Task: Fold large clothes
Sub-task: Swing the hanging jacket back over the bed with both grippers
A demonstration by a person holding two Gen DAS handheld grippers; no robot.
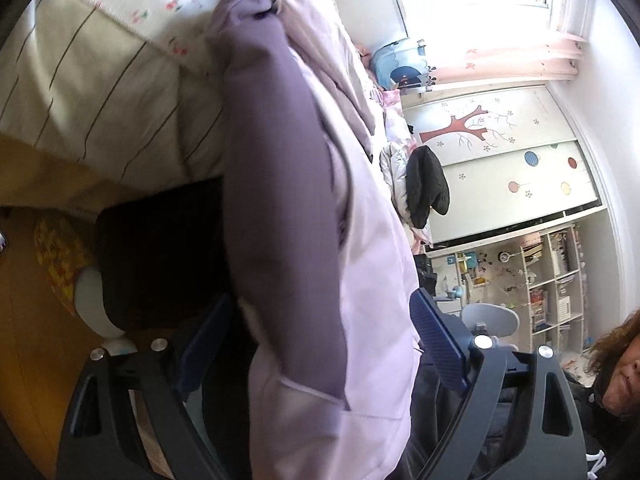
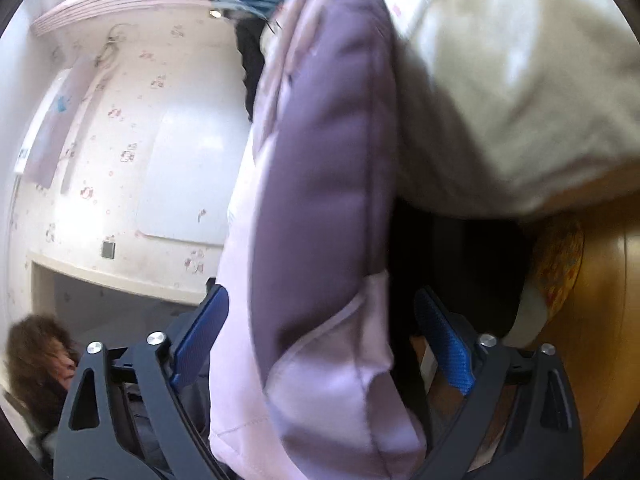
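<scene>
Left gripper (image 1: 320,344): jaws stand wide; the padded coat passes between the blue pads. The right pad (image 1: 438,340) shows clear of the cloth, and the left pad is half hidden behind the fabric, so no squeeze on the coat can be seen.
Right gripper (image 2: 324,340): jaws also wide, with the same coat between them. A dark gap lies between the cloth and the right pad (image 2: 444,344); the left pad sits just beside the pale panel, and contact there cannot be told.
Coat (image 1: 304,200): a lilac quilted garment with a darker purple band down it, bunched and running from between the fingers up and away toward the bed.
Coat in the right view (image 2: 320,184): the same purple band with pale lilac at either side, blurred.
Bed (image 1: 92,92): cream striped sheet and flowered cover beyond the coat; in the right view it is only a cream blur.
Floor (image 1: 24,280): warm wood, with a yellow patterned cushion (image 1: 60,256) lying on it.
Only in the left view: a bright window, pink curtain, a wardrobe (image 1: 512,152) with a tree motif, a dark garment (image 1: 426,188) hanging, and open shelves (image 1: 552,280).
Only in the right view: a papered wall (image 2: 132,128) with small prints.
Person: hair at the edge of each view.
</scene>
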